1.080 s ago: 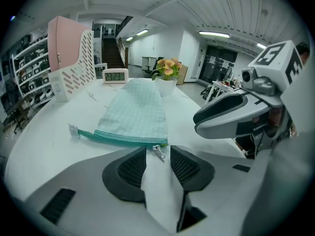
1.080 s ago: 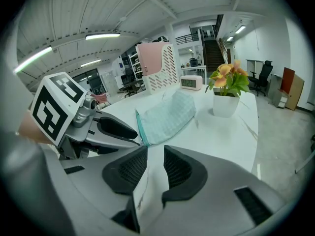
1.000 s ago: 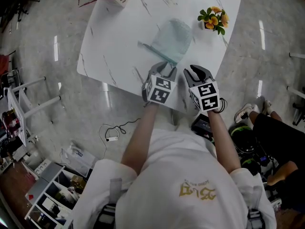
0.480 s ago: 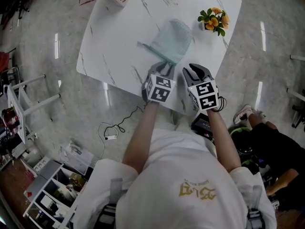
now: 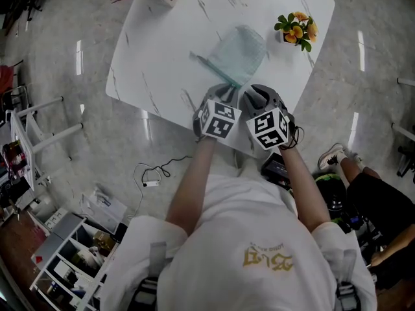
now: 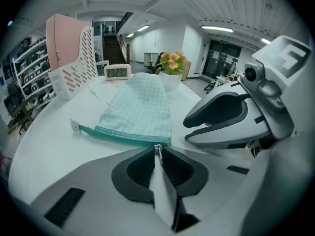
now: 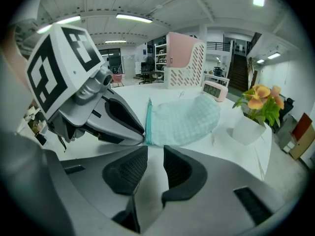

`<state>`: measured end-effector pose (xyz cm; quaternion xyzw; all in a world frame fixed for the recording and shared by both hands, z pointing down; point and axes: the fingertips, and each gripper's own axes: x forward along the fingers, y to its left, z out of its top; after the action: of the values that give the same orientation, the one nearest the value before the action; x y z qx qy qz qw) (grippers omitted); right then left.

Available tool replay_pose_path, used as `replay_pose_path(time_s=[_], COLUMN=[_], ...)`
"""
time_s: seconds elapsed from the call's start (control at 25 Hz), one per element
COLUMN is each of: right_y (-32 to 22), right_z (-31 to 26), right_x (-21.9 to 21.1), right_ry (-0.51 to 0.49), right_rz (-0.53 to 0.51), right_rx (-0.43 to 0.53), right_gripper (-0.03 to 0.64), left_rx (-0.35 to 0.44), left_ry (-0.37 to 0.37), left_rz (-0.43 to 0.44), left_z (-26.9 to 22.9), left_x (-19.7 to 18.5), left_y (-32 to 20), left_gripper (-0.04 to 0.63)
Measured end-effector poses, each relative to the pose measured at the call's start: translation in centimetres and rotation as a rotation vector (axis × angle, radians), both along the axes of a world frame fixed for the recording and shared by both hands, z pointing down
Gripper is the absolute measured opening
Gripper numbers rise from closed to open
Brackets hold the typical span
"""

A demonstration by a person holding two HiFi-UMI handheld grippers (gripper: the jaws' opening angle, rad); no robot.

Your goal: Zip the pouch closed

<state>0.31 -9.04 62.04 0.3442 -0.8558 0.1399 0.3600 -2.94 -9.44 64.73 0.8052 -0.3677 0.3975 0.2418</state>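
Pouch (image 5: pixel 237 56) is laid flat on the bench (image 5: pixel 155 63), its zipper pull (image 6: pixel 158 148) pinched by the left hand-held gripper (image 5: pixel 225 91), whose jaws have just been closing; the right hand-held gripper (image 7: pixel 154 152) is held wide, empty

In the head view, the left tongs (image 5: pixel 224 91) cover the near corner of the pouch (image 5: pixel 240 52).

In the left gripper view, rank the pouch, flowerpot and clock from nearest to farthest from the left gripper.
1. The pouch, straight ahead; its zip pull sits between the jaws of the left gripper, which have just been closing.
2. The flowerpot, beyond the pouch, slightly right.
3. The clock, farthest, back left.
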Motion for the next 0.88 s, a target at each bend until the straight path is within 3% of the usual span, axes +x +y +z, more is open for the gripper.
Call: replay_pose_path(time_s=[0.48, 0.88], right_y=[-0.5, -0.4], right_z=[1.0, 1.2], right_x=[-1.4, -1.6], right_ry=[0.065, 0.069], right_rz=[-0.075, -0.078], right_rx=[0.032, 0.024], right_gripper=[0.098, 0.097], left_rx=[-0.013, 0.001], left_ry=[0.012, -0.066], left_rz=[0.012, 0.063], left_z=[0.1, 0.1], left_x=[0.0, 0.1], left_y=[0.0, 0.0], left_gripper=[0.063, 0.064])
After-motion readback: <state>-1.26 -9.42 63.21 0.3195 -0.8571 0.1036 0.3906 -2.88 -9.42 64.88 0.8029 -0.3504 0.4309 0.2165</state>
